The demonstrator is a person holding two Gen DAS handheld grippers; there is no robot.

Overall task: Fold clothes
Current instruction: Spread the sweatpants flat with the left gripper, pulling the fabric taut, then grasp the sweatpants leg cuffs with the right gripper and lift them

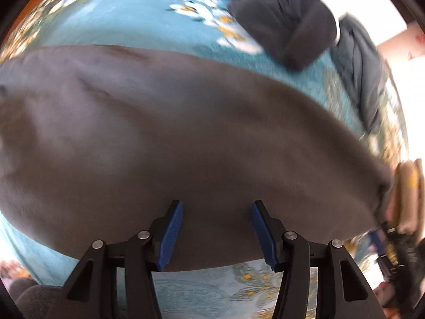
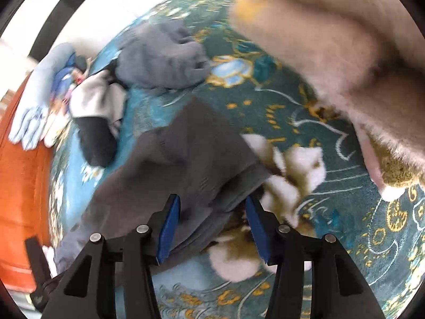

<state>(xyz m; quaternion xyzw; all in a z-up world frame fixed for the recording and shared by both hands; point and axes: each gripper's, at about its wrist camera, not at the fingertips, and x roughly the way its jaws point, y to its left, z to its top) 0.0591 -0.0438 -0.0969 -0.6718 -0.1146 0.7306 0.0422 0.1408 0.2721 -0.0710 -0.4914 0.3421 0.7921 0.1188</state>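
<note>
A brown-grey garment [image 1: 164, 143] lies spread flat on a teal patterned carpet [image 1: 127, 13]. My left gripper [image 1: 217, 235] is open just above its near edge, with nothing between the blue pads. In the right wrist view the same garment [image 2: 180, 164] shows its corner. My right gripper [image 2: 209, 228] is open over that corner, with the cloth lying between the jaws but not clamped. The right gripper also shows at the right edge of the left wrist view [image 1: 393, 242].
Dark crumpled clothes [image 1: 281, 18] lie beyond the garment, with more along the right [image 1: 364, 79]. In the right wrist view there are a grey bundle [image 2: 162, 58], a white and dark piece [image 2: 98, 111], light blue items [image 2: 39, 90], a fluffy pink sleeve [image 2: 345, 53] and an orange floor [image 2: 21, 186].
</note>
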